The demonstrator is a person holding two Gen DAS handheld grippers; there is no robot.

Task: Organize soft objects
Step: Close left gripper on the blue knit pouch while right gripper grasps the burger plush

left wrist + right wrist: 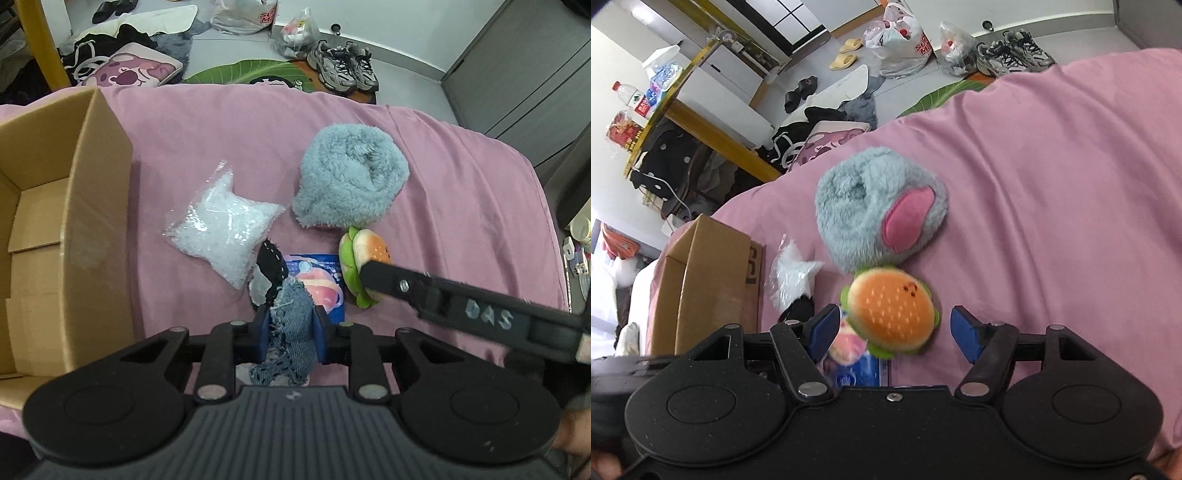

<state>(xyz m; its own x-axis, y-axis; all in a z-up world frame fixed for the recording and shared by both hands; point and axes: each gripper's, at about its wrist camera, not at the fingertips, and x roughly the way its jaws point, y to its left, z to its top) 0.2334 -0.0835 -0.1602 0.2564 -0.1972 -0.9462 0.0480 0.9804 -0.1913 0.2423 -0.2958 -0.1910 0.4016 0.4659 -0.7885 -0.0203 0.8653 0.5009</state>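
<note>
Denim piece [291, 325]: frayed blue fabric with dark stitching, clamped between blue pads of left gripper [291, 328], above pink bedsheet [221, 122]. Lower end cut off behind gripper body; shape hard to make out. Burger plush [892, 310]: orange bun, green edge, blurred, lying between spread fingers of right gripper [895, 330], not touched by either pad. Grey-blue furry plush [351, 177] just beyond burger. Clear bag of white filling [221, 225] near cardboard box [99, 206]; visible interior of box bare.
</note>
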